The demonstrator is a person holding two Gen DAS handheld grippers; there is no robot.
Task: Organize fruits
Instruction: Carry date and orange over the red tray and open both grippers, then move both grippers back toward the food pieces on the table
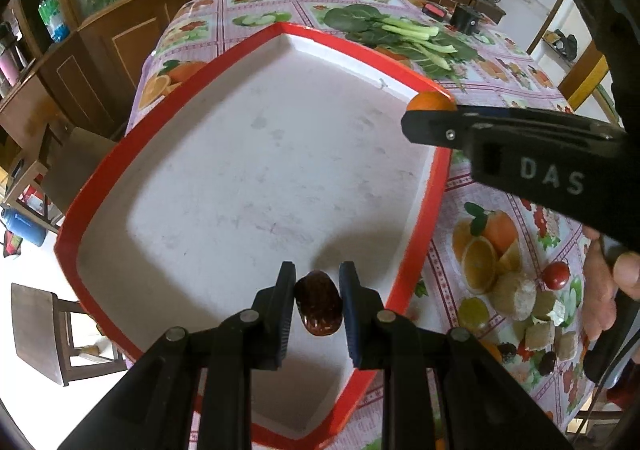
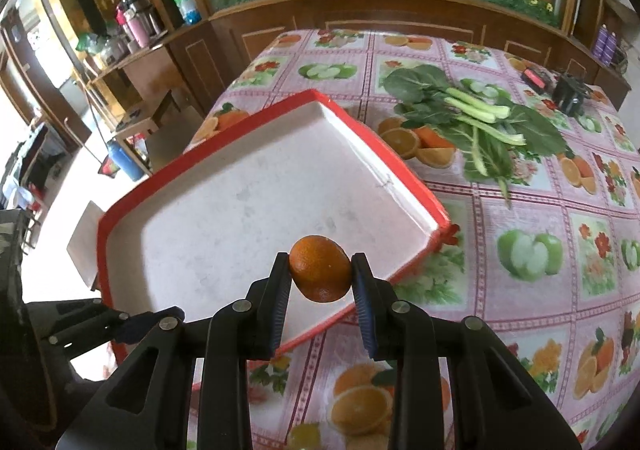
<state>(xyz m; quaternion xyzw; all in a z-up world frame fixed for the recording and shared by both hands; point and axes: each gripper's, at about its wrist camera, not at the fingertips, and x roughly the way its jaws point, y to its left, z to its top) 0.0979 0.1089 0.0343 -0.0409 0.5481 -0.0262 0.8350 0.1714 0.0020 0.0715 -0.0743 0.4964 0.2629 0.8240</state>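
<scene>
Over the near end of the red-rimmed tray [image 1: 434, 185], the left gripper [image 1: 318, 300] is clamped on a small dark reddish-brown fruit [image 1: 319, 308], maybe a date, can't really tell. It hangs between the two fingers above the white tray floor, close to the tray's near right edge, with its shadow on the floor just past it.

Right gripper [image 2: 321, 270] has a small orange [image 2: 320, 268] pinched between its pads, held up over the tray's near right rim, not resting on anything. From the left wrist view you can see that same gripper coming in from the right, with only a sliver of orange poking out above its finger near the tray's far right edge.

Tray itself has no fruit lying in it. It sits on the left side of the table, which wears a pink fruit-print tablecloth [image 2: 520, 310], and its left end seems to overhang the table edge a bit.

Toward the far right of the table lies a bunch of leafy greens [image 2: 476, 117], well apart from both grippers. A cherry tomato [image 1: 557, 276] and some pale cut chunks [image 1: 516, 296] sit near the table's near right edge, next to a hand [image 1: 604, 290].
</scene>
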